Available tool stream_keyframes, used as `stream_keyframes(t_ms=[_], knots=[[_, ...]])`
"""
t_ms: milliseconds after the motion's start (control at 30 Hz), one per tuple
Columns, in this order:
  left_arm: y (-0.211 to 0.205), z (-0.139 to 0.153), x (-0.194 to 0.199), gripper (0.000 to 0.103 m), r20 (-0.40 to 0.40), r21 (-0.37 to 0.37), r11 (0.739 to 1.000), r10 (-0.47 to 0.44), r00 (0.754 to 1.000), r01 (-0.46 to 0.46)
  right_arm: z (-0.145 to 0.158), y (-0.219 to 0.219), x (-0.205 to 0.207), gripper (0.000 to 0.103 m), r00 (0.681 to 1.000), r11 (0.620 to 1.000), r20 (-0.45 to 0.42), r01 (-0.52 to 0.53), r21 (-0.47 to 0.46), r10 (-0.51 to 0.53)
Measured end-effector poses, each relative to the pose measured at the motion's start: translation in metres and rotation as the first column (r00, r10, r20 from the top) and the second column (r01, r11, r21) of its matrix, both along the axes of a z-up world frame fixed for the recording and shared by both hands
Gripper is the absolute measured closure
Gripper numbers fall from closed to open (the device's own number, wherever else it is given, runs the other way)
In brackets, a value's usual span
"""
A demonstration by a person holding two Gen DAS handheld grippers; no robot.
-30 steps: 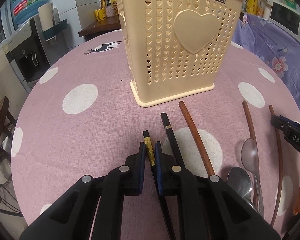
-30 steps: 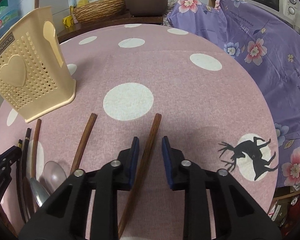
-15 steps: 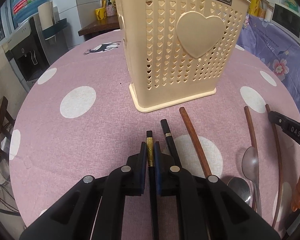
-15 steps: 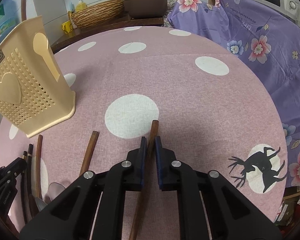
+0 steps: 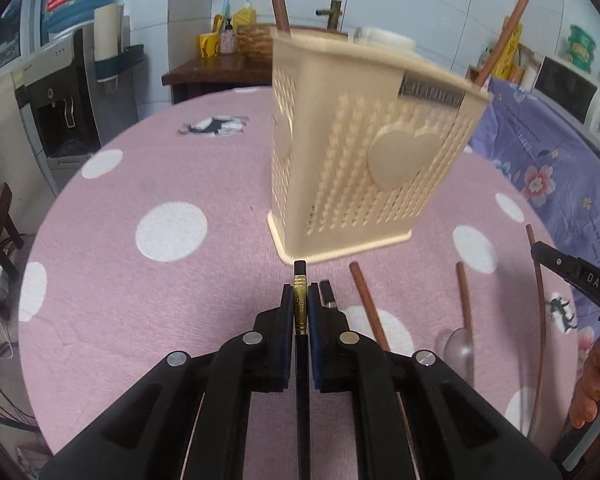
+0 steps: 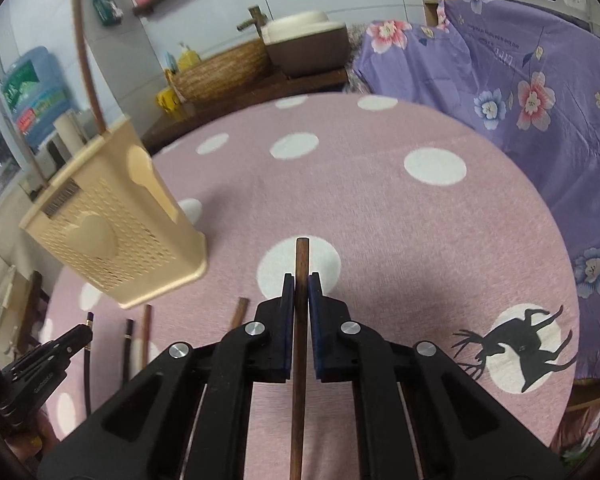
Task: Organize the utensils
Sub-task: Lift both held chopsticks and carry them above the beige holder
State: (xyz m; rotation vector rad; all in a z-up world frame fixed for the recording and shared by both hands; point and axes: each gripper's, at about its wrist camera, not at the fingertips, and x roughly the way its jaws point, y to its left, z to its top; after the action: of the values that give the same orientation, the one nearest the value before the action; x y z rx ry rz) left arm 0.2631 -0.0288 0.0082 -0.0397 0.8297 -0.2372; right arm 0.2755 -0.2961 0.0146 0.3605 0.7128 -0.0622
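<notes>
**Both tools gripping a stick, basket ahead**

Left tool: pads pressed tight on a black chopstick with a gold band; its tip juts forward toward the base of the basket. Just right of the tool a second black chopstick lies on the table. Further right on the pink spotted cloth: a brown wooden stick, then a spoon with a wooden handle, then a thin brown stick near the edge. Far right, a hand holds the other tool.

Basket: cream plastic, perforated, raised heart on the side, standing upright on the table. Two brown sticks rise out of its top.

Right tool: its jaws have just been closing and now clamp a brown wooden chopstick, which runs straight between the pads and sticks out in front over a white spot. In this view the basket stands to the left, well apart. Below it, the loose black and brown sticks lie on the cloth, with the left tool low at the left edge.
</notes>
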Motion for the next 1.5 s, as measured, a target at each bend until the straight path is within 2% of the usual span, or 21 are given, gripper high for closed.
stream_keyframes(t_ms=[200, 400, 600, 767, 1000, 1133, 1367, 1500], knots=[[0.024, 0.053, -0.02, 0.095, 0.135, -0.063, 0.998, 0.024, 0.991, -0.015, 0.046, -0.009, -0.026, 0.095, 0.99, 0.999, 0.134, -0.041, 0.03, 0.036], [0.04, 0.09, -0.037, 0.095, 0.242, -0.077, 0.996, 0.055, 0.969, -0.038, 0.082, -0.017, -0.051, 0.095, 0.974, 0.998, 0.22, -0.066, 0.01, 0.062], [0.049, 0.104, -0.044, 0.095, 0.285, -0.085, 0.995, 0.079, 0.955, -0.057, 0.101, -0.02, -0.064, 0.095, 0.962, 0.997, 0.264, -0.071, -0.007, 0.07], [0.058, 0.113, -0.05, 0.095, 0.314, -0.099, 0.993, 0.096, 0.945, -0.067, 0.108, -0.02, -0.065, 0.095, 0.961, 0.997, 0.266, -0.069, -0.03, 0.074], [0.057, 0.121, -0.051, 0.095, 0.346, -0.083, 0.994, 0.092, 0.934, -0.068, 0.122, -0.012, -0.065, 0.095, 0.953, 0.993, 0.282, -0.093, -0.068, 0.109], [0.059, 0.13, -0.05, 0.095, 0.37, -0.075, 0.994, 0.1, 0.923, -0.077, 0.132, -0.015, -0.061, 0.095, 0.949, 0.992, 0.288, -0.115, -0.052, 0.125], [0.062, 0.162, -0.039, 0.095, 0.407, -0.069, 0.995, 0.098, 0.908, -0.076, 0.169, -0.007, -0.048, 0.095, 0.933, 0.984, 0.316, -0.157, -0.079, 0.174], [0.063, 0.188, -0.031, 0.095, 0.432, -0.094, 0.993, 0.102, 0.896, -0.068, 0.2, 0.007, -0.042, 0.095, 0.91, 0.974, 0.347, -0.203, -0.1, 0.225]])
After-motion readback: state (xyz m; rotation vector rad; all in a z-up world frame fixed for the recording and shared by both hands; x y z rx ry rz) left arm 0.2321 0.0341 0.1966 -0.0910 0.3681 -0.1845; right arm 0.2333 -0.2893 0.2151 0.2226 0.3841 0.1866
